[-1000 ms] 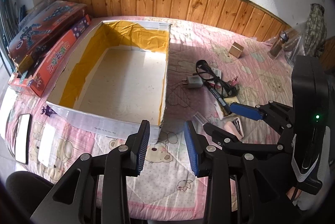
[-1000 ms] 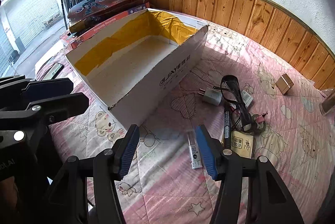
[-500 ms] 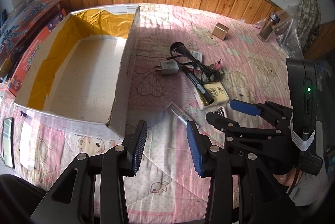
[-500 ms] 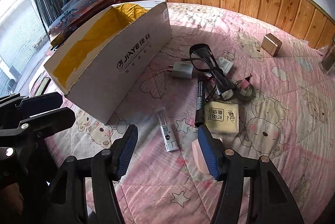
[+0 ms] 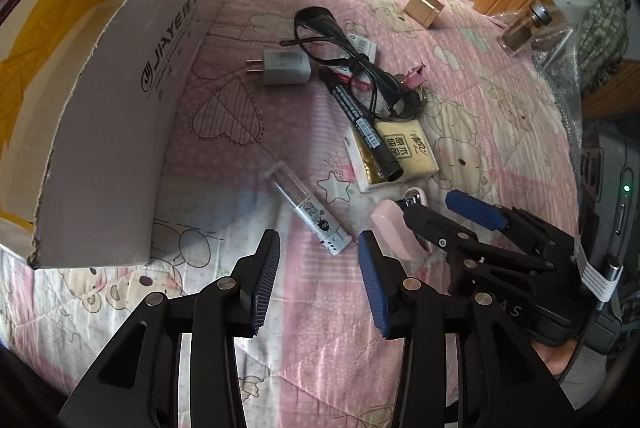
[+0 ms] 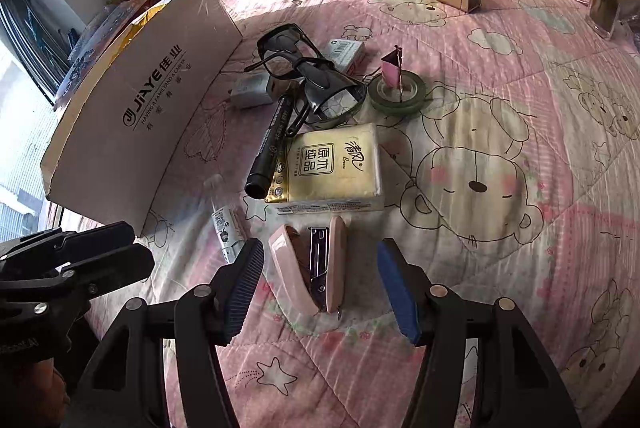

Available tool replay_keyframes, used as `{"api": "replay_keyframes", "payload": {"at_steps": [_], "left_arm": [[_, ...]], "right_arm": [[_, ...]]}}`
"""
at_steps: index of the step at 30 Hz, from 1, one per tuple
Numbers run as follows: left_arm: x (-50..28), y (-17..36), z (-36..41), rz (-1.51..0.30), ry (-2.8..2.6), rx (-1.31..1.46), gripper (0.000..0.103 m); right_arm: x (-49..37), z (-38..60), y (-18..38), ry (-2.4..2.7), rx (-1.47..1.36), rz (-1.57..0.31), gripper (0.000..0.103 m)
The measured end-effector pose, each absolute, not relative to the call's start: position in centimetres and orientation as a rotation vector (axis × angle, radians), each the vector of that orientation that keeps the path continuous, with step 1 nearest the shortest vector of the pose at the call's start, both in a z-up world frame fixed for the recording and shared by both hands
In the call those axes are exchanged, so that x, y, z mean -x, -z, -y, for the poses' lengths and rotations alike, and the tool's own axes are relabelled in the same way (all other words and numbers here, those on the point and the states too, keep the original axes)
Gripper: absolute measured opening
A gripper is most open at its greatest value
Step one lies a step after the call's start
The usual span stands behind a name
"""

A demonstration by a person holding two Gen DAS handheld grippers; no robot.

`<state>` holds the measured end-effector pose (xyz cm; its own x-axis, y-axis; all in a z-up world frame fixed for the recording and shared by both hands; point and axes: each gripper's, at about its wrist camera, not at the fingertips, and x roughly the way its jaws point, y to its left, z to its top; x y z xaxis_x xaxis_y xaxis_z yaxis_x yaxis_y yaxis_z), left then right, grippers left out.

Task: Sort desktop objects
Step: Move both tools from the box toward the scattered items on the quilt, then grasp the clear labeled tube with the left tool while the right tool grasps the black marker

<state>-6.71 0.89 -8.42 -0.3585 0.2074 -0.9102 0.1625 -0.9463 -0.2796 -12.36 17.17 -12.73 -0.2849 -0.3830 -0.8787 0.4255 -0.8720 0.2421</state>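
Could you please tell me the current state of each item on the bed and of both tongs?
Box: open-topped, nothing visible inside.
Stapler: hinged open, lying between the right tongs' fingers, not gripped.
Glasses: folded, resting on the marker.
Marker: capped, lying partly on the tissues.
Tissues: sealed.
Tube: lying flat, untouched.
Left tongs: open, holding nothing, just been opening.
Right tongs: open.

Box [image 6: 132, 116] sits left, marker [image 6: 272, 144] leans on the tissue pack [image 6: 332, 164] — stapler [image 6: 312, 268] just in front.
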Motion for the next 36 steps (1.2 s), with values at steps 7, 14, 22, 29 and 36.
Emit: {"api": "replay_keyframes", "payload": {"at_steps": [7, 14, 22, 29, 36], "left_arm": [[8.8, 11.6, -1.1, 0.535, -2.505, 1.841, 0.043], [9.0, 13.1, -1.4, 0.541, -2.535, 1.809, 0.043], [9.1, 13.0, -1.0, 0.527, -2.564, 1.741, 0.017], [8.1, 12.2, -0.8, 0.581, -2.551, 1.698, 0.011], [6.3, 10.5, -1.1, 0.540, -2.589, 1.671, 0.011]], "right_arm": [[13.1, -16.5, 10.2, 2.128, -1.349, -0.001, 0.060], [17.7, -11.1, 12.6, 2.019, -1.389, -0.222, 0.036], [18.9, -10.9, 12.9, 1.998, -1.369, -0.201, 0.015], [17.5, -14.0, 10.3, 2.010, -1.373, -0.031, 0.015], [16.3, -14.8, 9.5, 2.014, -1.368, 0.038, 0.015]]}}
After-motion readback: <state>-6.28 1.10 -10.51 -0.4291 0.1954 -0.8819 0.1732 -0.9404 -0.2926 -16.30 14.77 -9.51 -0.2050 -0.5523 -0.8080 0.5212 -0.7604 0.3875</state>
